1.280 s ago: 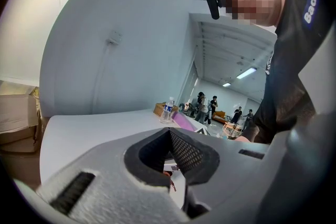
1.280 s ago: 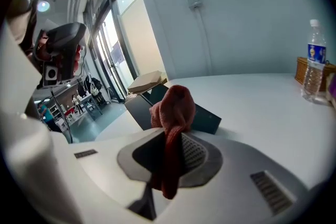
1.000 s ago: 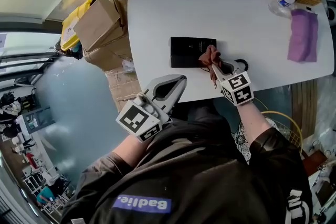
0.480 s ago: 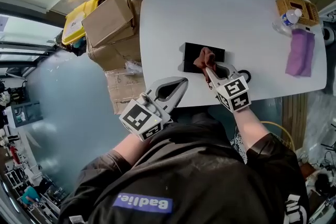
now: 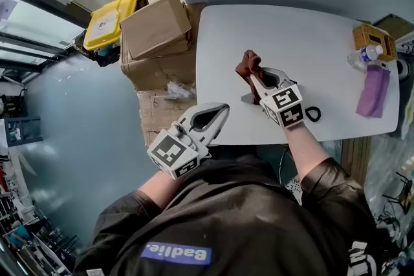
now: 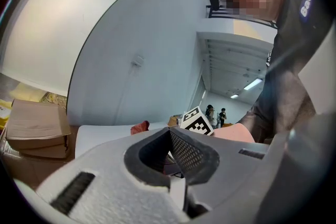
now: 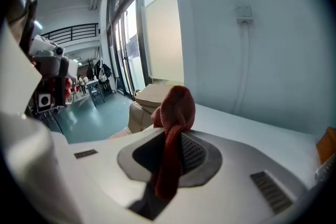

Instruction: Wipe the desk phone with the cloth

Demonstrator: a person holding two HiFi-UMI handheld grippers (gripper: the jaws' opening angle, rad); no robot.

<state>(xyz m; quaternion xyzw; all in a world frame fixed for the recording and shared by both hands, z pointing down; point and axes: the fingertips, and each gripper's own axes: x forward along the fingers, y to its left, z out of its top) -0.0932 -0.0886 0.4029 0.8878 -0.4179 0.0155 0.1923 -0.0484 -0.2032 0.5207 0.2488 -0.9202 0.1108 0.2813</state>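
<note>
My right gripper is over the white table and shut on a reddish-brown cloth. In the right gripper view the cloth bunches up above the closed jaws. The black desk phone lies under that gripper; only a dark sliver shows. Its coiled cord is to the right of the gripper. My left gripper hangs off the table's near edge, shut with nothing in it. From the left gripper view I see the cloth beyond the closed jaws.
Cardboard boxes and a yellow case stand on the floor left of the table. At the table's right end are a wicker basket, a water bottle and a purple cloth.
The right gripper has carried the cloth leftward across the phone, which is now mostly covered. The head view has shifted. The left gripper stays near the table edge.
</note>
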